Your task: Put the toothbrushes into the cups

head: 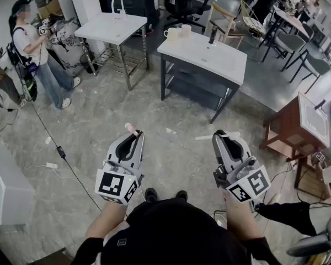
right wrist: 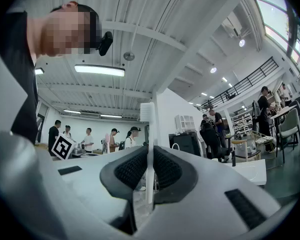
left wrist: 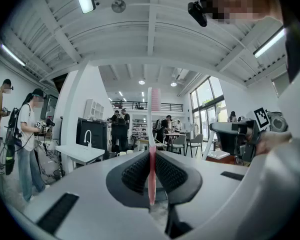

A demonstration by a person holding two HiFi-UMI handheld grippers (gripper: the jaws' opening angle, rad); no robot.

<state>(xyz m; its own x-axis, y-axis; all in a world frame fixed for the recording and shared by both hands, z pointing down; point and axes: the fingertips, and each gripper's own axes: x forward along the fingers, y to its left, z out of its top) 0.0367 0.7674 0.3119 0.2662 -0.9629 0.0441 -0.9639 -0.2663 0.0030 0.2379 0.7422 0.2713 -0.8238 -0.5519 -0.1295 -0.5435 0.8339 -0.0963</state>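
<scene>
In the head view my left gripper (head: 134, 138) is shut on a pink toothbrush (head: 130, 128), whose end sticks out past the jaws. My right gripper (head: 222, 137) is shut on a white toothbrush (head: 208, 137) that juts out to the left. Both are held over the floor, well short of the two pale cups (head: 177, 32) on the far white sink counter (head: 209, 54). In the left gripper view the pink toothbrush (left wrist: 152, 164) stands upright between the pads of the left gripper (left wrist: 152, 184). The white toothbrush (right wrist: 149, 144) stands the same way in the right gripper (right wrist: 149, 176).
A second white sink table (head: 113, 27) stands at the back left, with a person (head: 36, 54) beside it. A wooden stand with a basin (head: 303, 127) is at the right, a white cabinet (head: 5, 186) at the left. A cable (head: 60, 150) runs across the floor.
</scene>
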